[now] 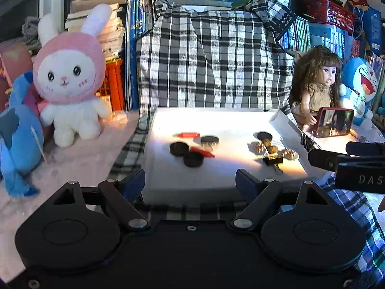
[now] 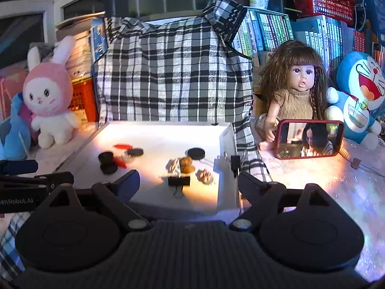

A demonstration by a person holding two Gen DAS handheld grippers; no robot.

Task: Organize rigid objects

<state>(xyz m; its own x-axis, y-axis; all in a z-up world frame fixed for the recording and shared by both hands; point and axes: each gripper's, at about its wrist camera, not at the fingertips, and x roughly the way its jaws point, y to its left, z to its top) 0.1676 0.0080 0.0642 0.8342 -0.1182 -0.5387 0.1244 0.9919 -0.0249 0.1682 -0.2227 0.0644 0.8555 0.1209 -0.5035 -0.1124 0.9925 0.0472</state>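
Small rigid bits lie loose on the white tray (image 1: 216, 183), both tools spread & empty.

We read two rough groups: black caps (image 1: 179, 148) w/ red pieces (image 1: 188, 134) on the tray's left, walnuts (image 2: 185, 163) w/ a binder clip (image 2: 179, 181) on its right, prob. sorted by kind under the lamp glare. Our left tool (image 1: 190, 180) & right tool (image 2: 189, 183) hang short of the tray, nothing between fingers. Glare & blur hide the clear piece by the caps; tray's near edge is cut off by the tools. Checked cloth (image 1: 207, 55) covers whatever's behind.
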